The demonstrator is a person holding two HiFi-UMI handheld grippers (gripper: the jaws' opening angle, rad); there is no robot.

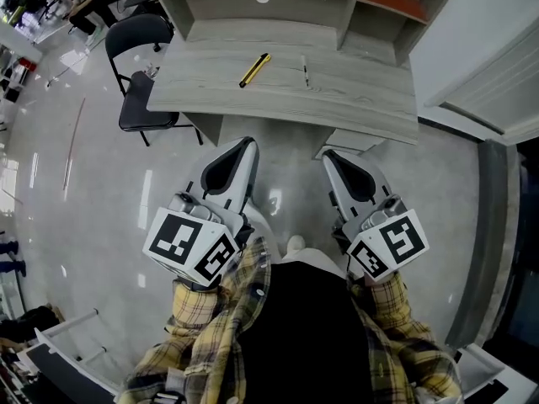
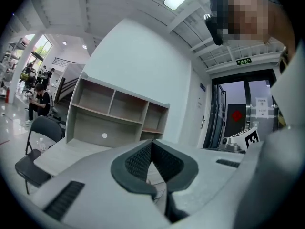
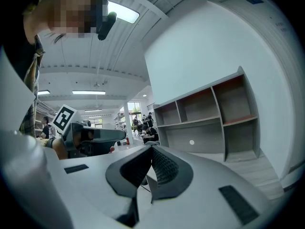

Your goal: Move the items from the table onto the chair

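Tools sit low in front of the person, short of the counter (image 1: 362, 91). The left tool (image 1: 246, 146) and the right tool (image 1: 331, 155) each have their jaws pressed together with nothing between them. On the counter lie a yellow-and-black cutter (image 1: 254, 70) and, to its right and apart from it, a thin dark stick (image 1: 305, 71). The black chair (image 1: 139, 36) stands at the counter's left end.

Yellow plaid sleeves (image 1: 200, 308), black top (image 1: 307, 339); grey left tongs (image 1: 248, 144) and right tongs (image 1: 329, 154) each bear a black-and-white marker cube (image 1: 192, 247).
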